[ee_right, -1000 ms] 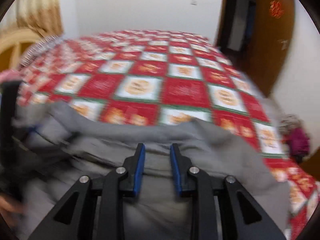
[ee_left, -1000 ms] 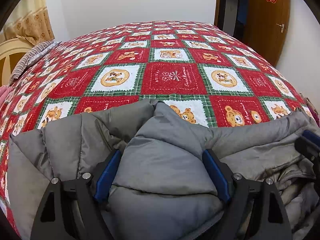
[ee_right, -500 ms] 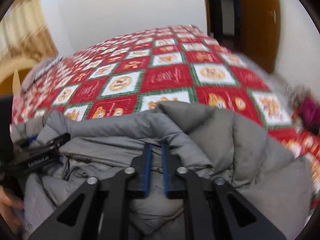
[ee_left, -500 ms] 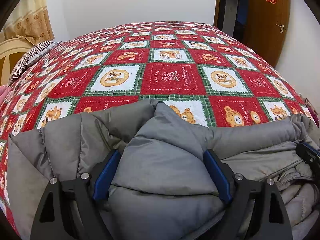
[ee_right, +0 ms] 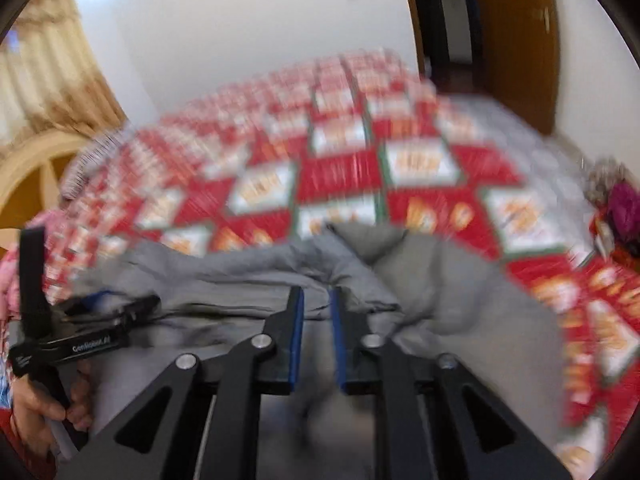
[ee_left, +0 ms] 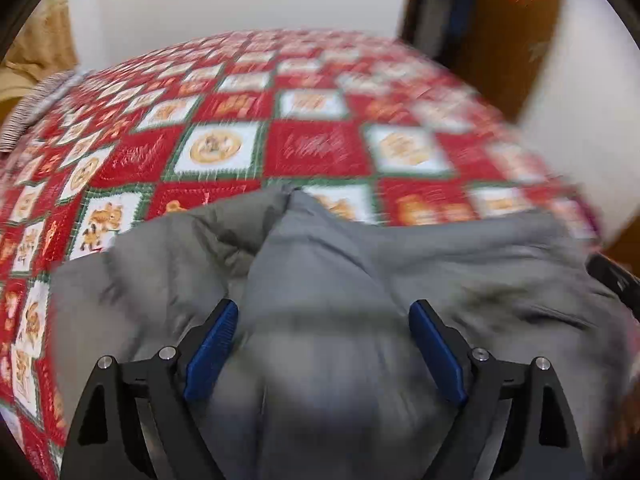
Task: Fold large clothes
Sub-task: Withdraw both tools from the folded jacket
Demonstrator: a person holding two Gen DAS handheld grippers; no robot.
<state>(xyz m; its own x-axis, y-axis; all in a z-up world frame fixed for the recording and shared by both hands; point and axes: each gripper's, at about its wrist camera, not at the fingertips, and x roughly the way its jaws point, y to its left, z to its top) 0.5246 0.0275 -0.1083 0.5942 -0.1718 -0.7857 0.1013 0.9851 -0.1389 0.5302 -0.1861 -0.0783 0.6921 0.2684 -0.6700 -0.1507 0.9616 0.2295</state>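
Observation:
A grey padded jacket (ee_left: 320, 280) lies bunched on the near part of a bed with a red, white and green patchwork quilt (ee_left: 312, 148). My left gripper (ee_left: 324, 336) is open, its blue pads wide apart over a puffy fold of the jacket. My right gripper (ee_right: 317, 320) has its jaws close together on a ridge of the jacket (ee_right: 420, 280). The left gripper also shows in the right wrist view (ee_right: 92, 320), held by a hand at the left. Both views are blurred.
A wooden door (ee_left: 512, 28) stands at the back right. A curved wooden headboard (ee_right: 36, 176) and curtain are at the left. A purple and grey bundle (ee_right: 620, 200) lies at the bed's right edge. A striped pillow (ee_left: 36, 100) is at far left.
Both views have become blurred with motion. The right gripper has shifted over the jacket with its jaws still pinched on the fabric. The left gripper has pulled back slightly and stays open.

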